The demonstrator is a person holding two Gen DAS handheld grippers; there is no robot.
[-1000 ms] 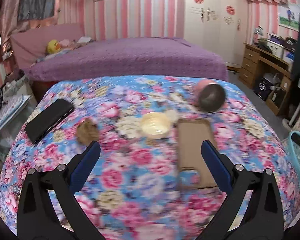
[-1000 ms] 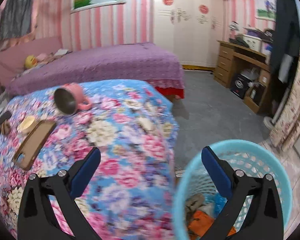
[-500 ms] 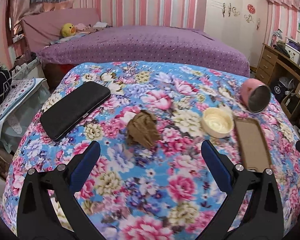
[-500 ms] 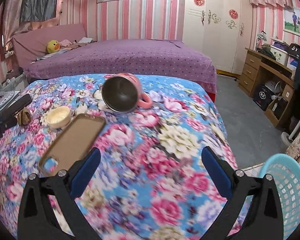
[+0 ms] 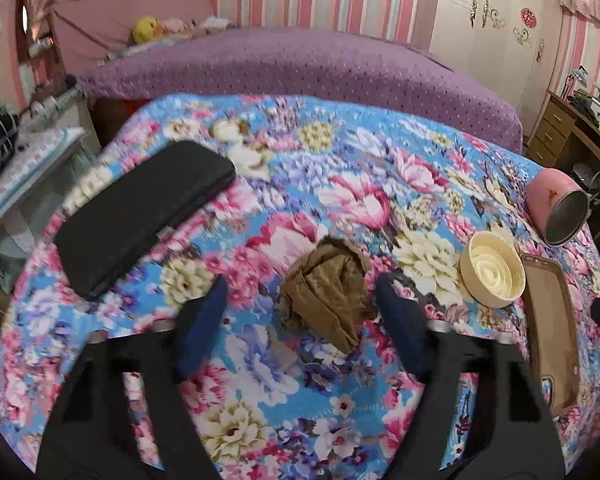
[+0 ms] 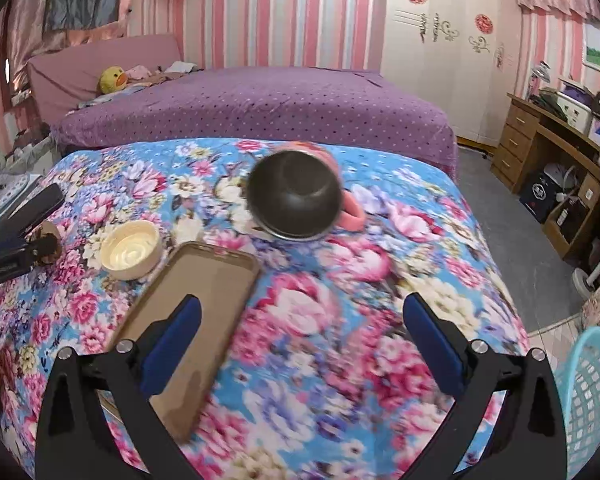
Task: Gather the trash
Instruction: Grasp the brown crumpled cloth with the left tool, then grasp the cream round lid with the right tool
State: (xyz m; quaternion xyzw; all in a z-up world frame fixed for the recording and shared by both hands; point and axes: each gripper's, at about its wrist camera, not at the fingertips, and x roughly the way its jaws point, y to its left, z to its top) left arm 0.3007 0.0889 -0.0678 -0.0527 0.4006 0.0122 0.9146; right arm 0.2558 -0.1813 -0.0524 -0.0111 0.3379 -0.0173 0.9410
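Sideways, pink mug (image 6: 300, 196) lies empty.

Even, soft indoor light; fisheye bends and darkens the edges; motion blur smears the floral bedspread (image 6: 340, 320)

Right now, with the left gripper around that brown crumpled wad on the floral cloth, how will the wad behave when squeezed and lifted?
The brown wad looks like creased, folded paper or thin fabric, so it will probably crush rather than resist. It seems light and should lift easily. Its loose lower flap may dangle. The left gripper has been closing, with the wad between its fingers but not yet pinched.
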